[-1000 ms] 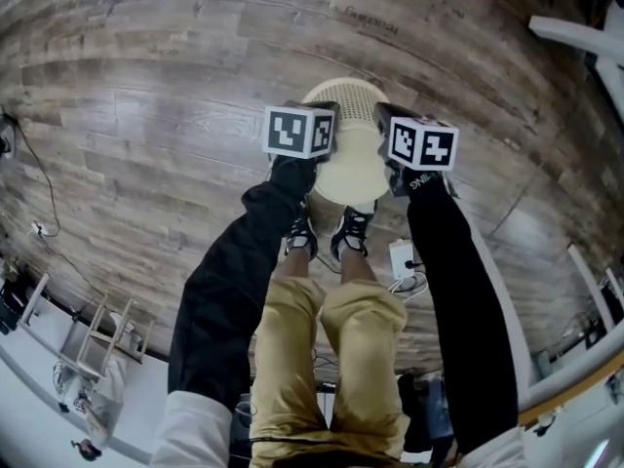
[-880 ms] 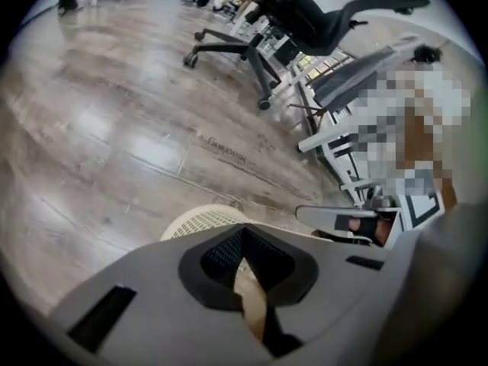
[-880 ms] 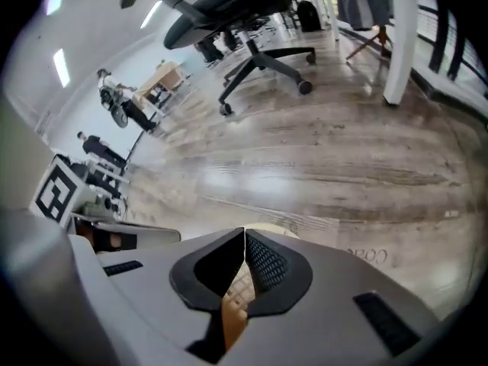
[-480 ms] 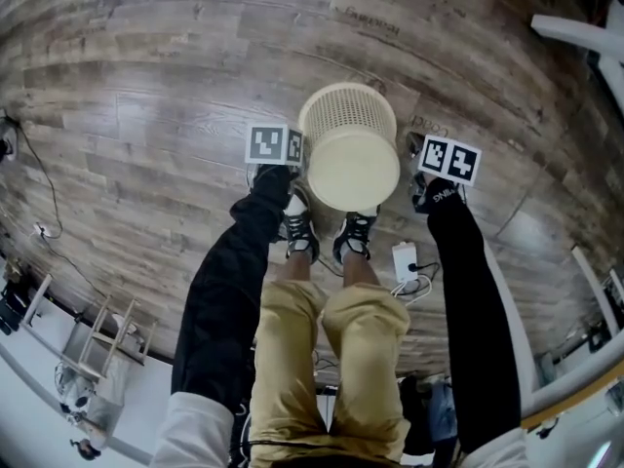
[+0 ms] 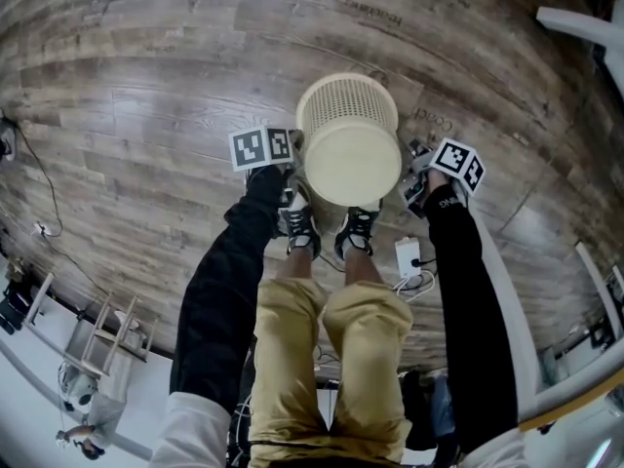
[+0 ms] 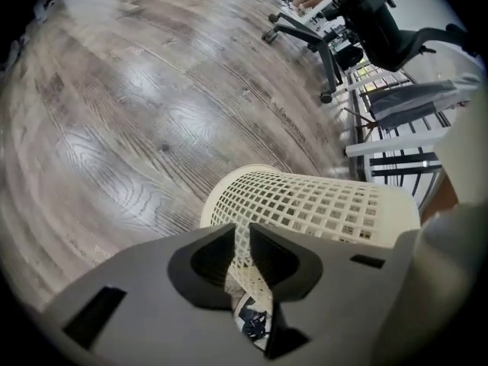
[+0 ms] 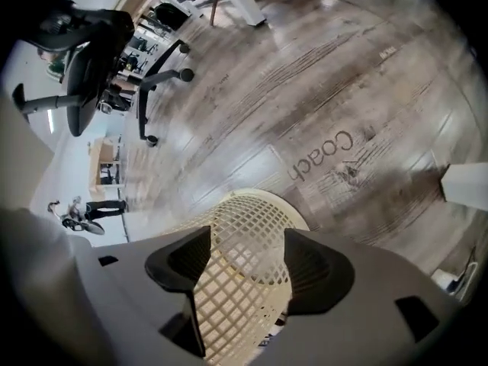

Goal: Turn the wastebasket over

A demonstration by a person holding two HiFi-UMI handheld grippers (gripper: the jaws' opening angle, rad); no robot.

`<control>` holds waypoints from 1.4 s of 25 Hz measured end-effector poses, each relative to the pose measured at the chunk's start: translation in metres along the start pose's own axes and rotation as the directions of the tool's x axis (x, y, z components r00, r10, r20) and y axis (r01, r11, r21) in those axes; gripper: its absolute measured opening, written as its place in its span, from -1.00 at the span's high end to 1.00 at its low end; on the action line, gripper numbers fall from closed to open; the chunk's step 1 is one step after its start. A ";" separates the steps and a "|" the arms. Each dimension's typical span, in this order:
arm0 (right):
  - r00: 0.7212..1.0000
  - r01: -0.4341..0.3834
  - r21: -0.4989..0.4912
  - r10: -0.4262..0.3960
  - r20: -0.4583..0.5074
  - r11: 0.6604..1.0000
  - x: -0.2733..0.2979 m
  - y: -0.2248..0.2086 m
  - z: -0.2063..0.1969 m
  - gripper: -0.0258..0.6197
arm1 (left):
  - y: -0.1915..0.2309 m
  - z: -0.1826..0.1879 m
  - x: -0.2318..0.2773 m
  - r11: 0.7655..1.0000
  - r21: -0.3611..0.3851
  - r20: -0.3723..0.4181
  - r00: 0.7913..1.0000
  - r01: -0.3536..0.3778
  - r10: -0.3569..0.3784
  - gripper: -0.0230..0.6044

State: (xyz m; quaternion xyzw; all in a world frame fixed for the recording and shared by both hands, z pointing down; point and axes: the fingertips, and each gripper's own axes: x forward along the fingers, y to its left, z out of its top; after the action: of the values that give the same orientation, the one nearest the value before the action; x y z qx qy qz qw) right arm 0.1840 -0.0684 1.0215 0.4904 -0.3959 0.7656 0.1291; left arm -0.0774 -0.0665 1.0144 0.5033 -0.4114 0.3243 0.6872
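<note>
The cream lattice wastebasket (image 5: 351, 159) stands upside down on the wood floor, its solid base facing up at me. In the left gripper view the wastebasket (image 6: 320, 204) has its rim on the boards. My left gripper (image 5: 291, 159) is at its left side. Its jaws have just been opening and stand a narrow slit apart, with lattice wall showing in the slit at the left gripper (image 6: 240, 239). My right gripper (image 5: 414, 178) is at the right side. Its jaws have just been opening and stand wide, off the wastebasket (image 7: 252, 227) seen between them.
The person's two shoes (image 5: 327, 232) stand just behind the basket. A white box with a coiled cable (image 5: 405, 258) lies right of them. Office chairs (image 6: 343, 29) and white furniture legs (image 5: 575, 27) stand further off. Printed lettering (image 7: 324, 155) marks the floor.
The basket was held up between both grippers and now rests base-up on the floor. Both grippers have dropped and moved out to its sides. The right jaws have opened wide.
</note>
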 end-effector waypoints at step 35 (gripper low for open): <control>0.730 -0.637 -0.309 0.682 0.055 0.706 -0.039 0.122 0.029 -0.39 | -0.060 0.080 -0.067 0.618 -0.132 0.600 0.559 0.775 -0.572 -0.01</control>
State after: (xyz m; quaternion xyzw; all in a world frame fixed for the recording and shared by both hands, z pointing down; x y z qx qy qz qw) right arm 0.1501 -0.1622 0.9357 0.3551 -0.6546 0.6562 -0.1216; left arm -0.0755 -0.1618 0.9416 0.5449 -0.3993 -0.2004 0.7096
